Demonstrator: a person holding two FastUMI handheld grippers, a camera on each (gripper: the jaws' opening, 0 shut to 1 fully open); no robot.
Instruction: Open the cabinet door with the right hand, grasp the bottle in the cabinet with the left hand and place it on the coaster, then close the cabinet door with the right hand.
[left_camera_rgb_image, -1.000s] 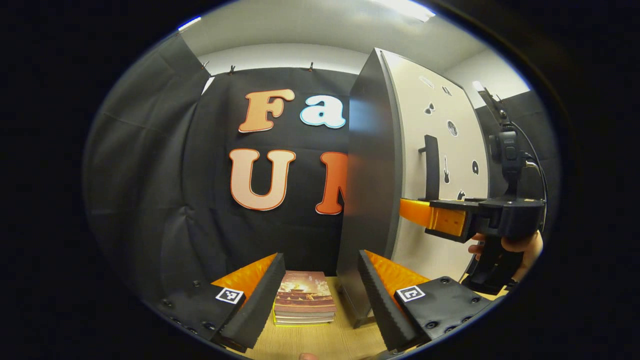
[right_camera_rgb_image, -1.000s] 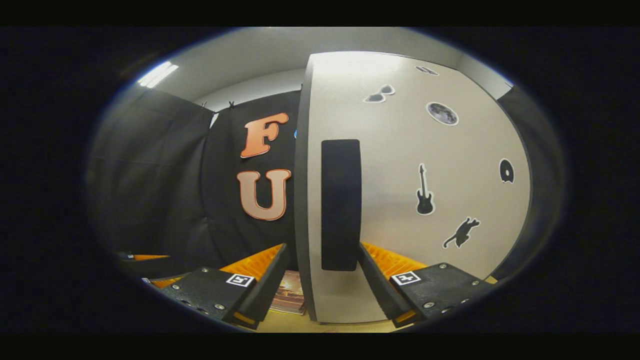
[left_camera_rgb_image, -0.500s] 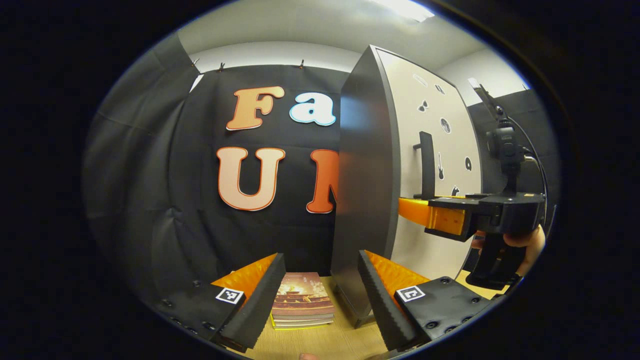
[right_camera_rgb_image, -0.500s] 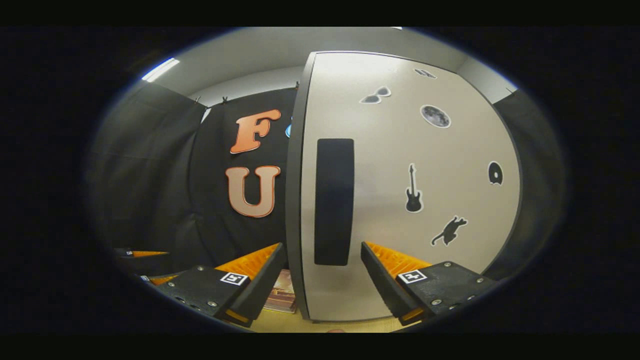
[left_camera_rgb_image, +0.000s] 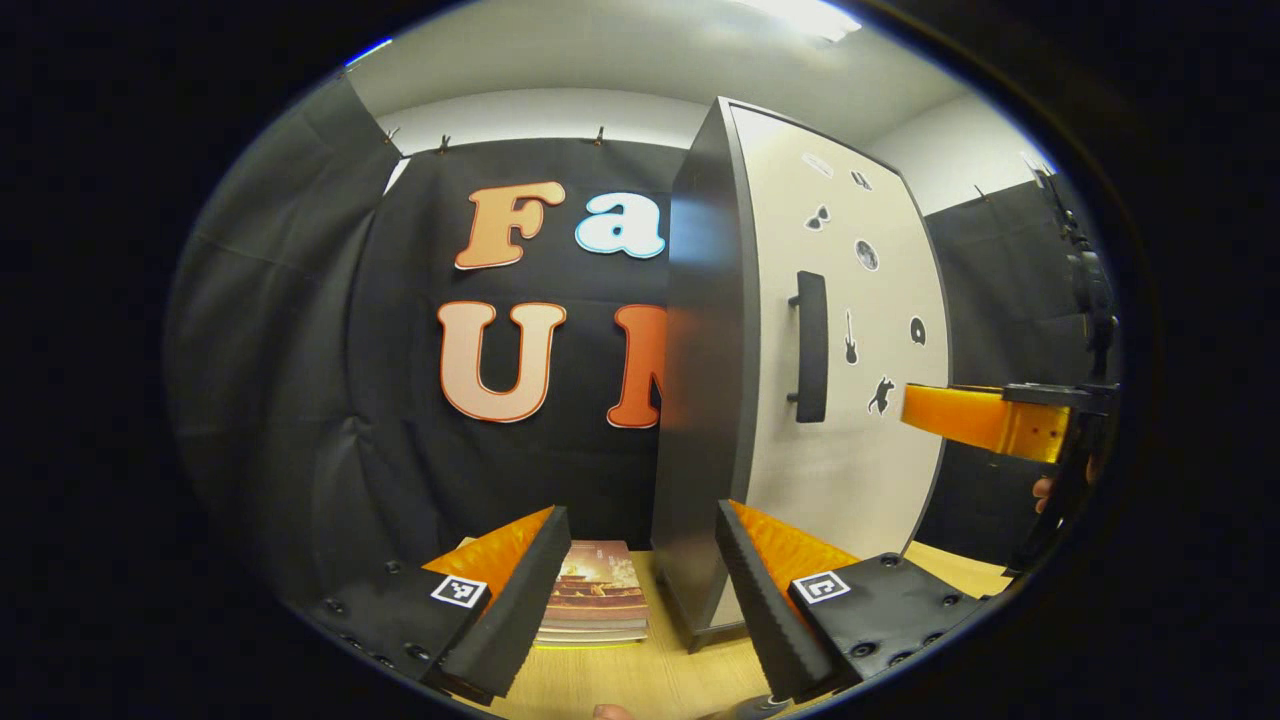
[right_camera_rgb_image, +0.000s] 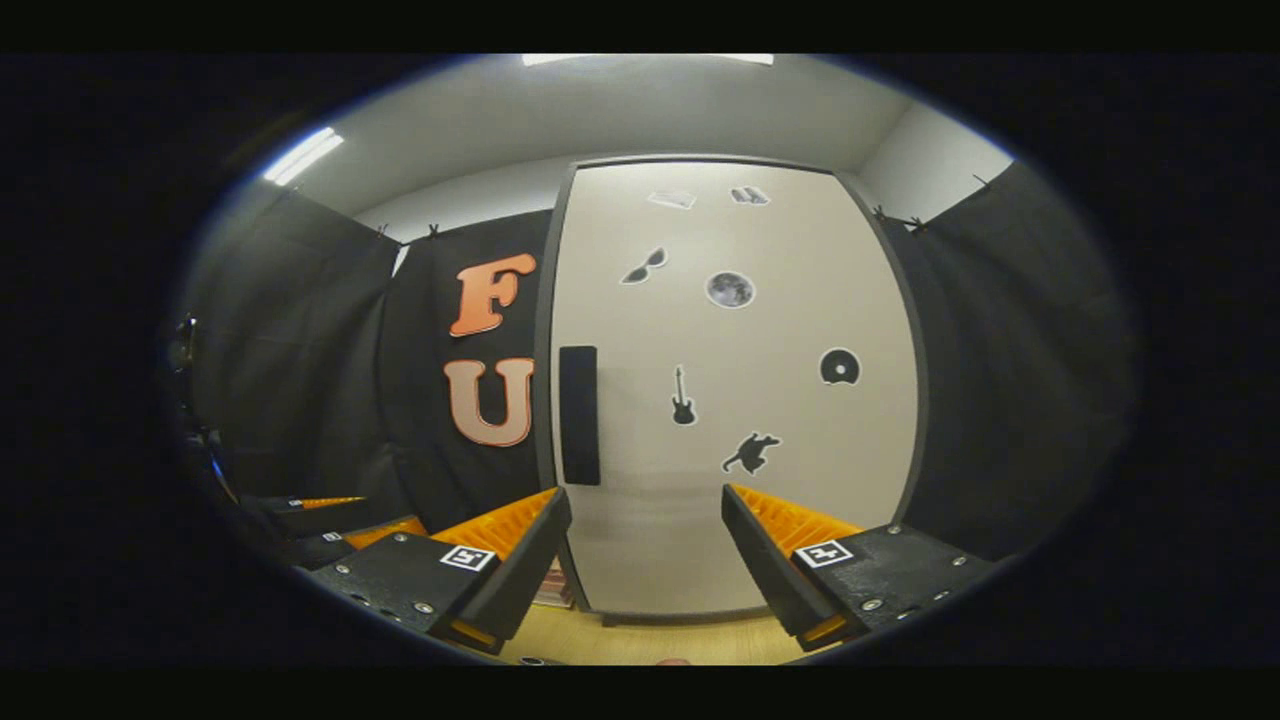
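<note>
Left hand-held gripper (left_camera_rgb_image: 635, 590), bottom centre of the left gripper view: fingers spread apart, nothing between them; it hovers low over the counter (left_camera_rgb_image: 640, 680).

Book stack (left_camera_rgb_image: 598, 605), just past those fingers at lower centre: lies flat on the pale wood.

Right hand-held gripper (right_camera_rgb_image: 645, 560), bottom centre of the right gripper view: fingers apart, holding nothing, and clear of the door. In the left gripper view it shows at the right edge, well apart from the handle, with part of a hand (left_camera_rgb_image: 1045, 490) below it.

Cabinet (left_camera_rgb_image: 700, 400), centre of the left gripper view: a tall dark box standing on the counter beside the book stack.

Cabinet door (right_camera_rgb_image: 730, 400), centre of the right gripper view: pale panel with small dark stickers, lying flush in its dark frame; judged closed.

Door handle (right_camera_rgb_image: 579, 415), left edge of the door: dark upright bar, untouched.

Bottle: cannot tell where it stands; with the door closed, it may be inside the cabinet.

Coaster: cannot tell its place.

Progress, as a judgement: the door needs opening before anything else; fetching the bottle, setting it on the coaster and closing all appear to remain.
</note>
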